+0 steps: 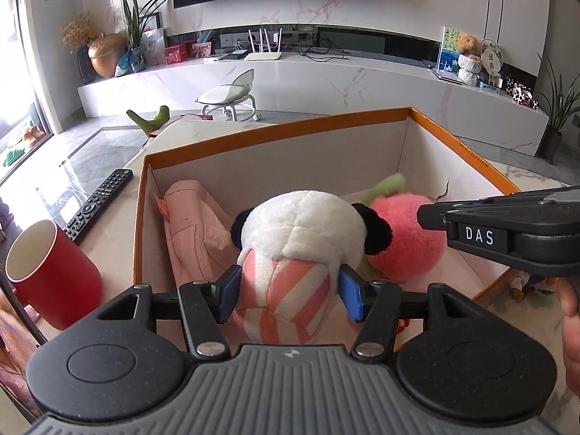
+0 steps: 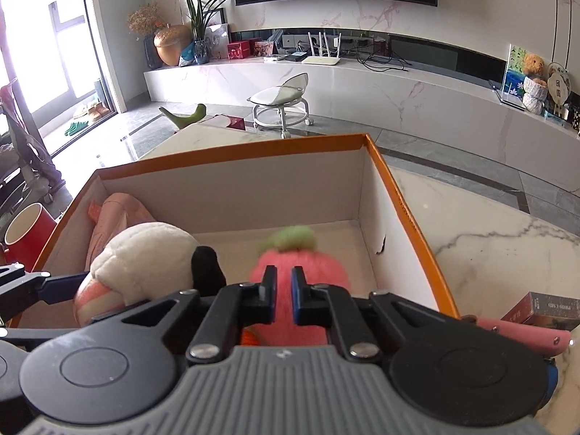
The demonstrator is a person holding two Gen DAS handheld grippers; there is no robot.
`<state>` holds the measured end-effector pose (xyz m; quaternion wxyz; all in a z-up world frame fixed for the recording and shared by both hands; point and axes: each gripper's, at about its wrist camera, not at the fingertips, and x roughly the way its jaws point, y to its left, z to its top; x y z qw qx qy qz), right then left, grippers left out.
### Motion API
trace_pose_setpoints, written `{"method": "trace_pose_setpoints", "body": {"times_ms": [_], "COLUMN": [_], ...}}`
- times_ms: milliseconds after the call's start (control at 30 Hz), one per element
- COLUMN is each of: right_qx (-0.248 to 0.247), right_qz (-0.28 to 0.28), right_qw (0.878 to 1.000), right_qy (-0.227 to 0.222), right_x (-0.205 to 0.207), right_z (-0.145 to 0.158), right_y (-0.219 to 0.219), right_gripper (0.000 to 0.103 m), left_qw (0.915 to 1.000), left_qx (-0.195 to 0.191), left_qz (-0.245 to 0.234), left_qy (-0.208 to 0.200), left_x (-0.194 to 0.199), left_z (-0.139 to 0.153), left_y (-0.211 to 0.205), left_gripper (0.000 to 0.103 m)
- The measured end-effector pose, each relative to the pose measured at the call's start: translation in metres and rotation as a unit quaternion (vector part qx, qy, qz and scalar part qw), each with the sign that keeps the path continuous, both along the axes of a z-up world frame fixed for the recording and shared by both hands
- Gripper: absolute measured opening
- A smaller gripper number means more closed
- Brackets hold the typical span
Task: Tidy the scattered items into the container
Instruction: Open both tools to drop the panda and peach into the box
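A panda plush [image 1: 301,228] with a white head and pink-striped body hangs over the near end of the orange-rimmed cardboard box [image 1: 275,134]. My left gripper [image 1: 290,295] is shut on its striped body. In the box lie a pink folded cloth [image 1: 192,224] at the left and a pink plush fruit [image 1: 402,239] with a green top. My right gripper [image 2: 281,297] hovers over the box's [image 2: 232,152] near right part, above the pink fruit [image 2: 301,257]. Its jaws are almost together with nothing clearly between them. It enters the left wrist view from the right [image 1: 429,215].
A red cup [image 1: 54,275] and a black remote [image 1: 98,203] stand left of the box on the marble table. Right of the box lie a small card box [image 2: 543,310] and a pink object [image 2: 522,333]. A hand [image 1: 569,333] shows at the right edge.
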<state>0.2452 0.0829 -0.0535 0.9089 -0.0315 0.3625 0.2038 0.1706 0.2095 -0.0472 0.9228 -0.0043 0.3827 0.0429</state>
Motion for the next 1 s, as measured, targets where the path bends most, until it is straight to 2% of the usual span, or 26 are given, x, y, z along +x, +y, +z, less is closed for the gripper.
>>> {"method": "trace_pose_setpoints", "body": {"times_ms": [333, 500, 767, 800, 867, 1000], "right_qx": [0.01, 0.01, 0.023, 0.024, 0.028, 0.038], "right_qz": [-0.016, -0.026, -0.028, -0.028, -0.031, -0.036], "right_qw": [1.0, 1.0, 0.999, 0.999, 0.999, 0.998], "right_qy": [0.008, 0.006, -0.006, -0.011, -0.021, -0.037], "right_x": [-0.007, -0.016, -0.034, -0.037, -0.044, -0.06], "right_z": [0.003, 0.006, 0.023, 0.027, 0.036, 0.054], "right_y": [-0.009, -0.013, -0.022, -0.024, -0.027, -0.036], "right_gripper": [0.013, 0.013, 0.015, 0.016, 0.025, 0.027], "left_qw": [0.9999, 0.9996, 0.9984, 0.9982, 0.9978, 0.9969], "left_qx": [-0.01, -0.001, -0.002, 0.001, 0.007, 0.008], "left_qz": [0.004, 0.012, 0.014, 0.013, 0.01, 0.006], "left_qy": [-0.011, -0.025, -0.054, -0.058, -0.065, -0.079], "left_x": [0.001, -0.001, -0.019, -0.021, -0.026, -0.042], "left_z": [-0.002, 0.004, 0.03, 0.034, 0.042, 0.058], "left_y": [-0.001, -0.006, -0.017, -0.02, -0.025, -0.037], "left_gripper": [0.067, 0.074, 0.075, 0.075, 0.075, 0.075]}}
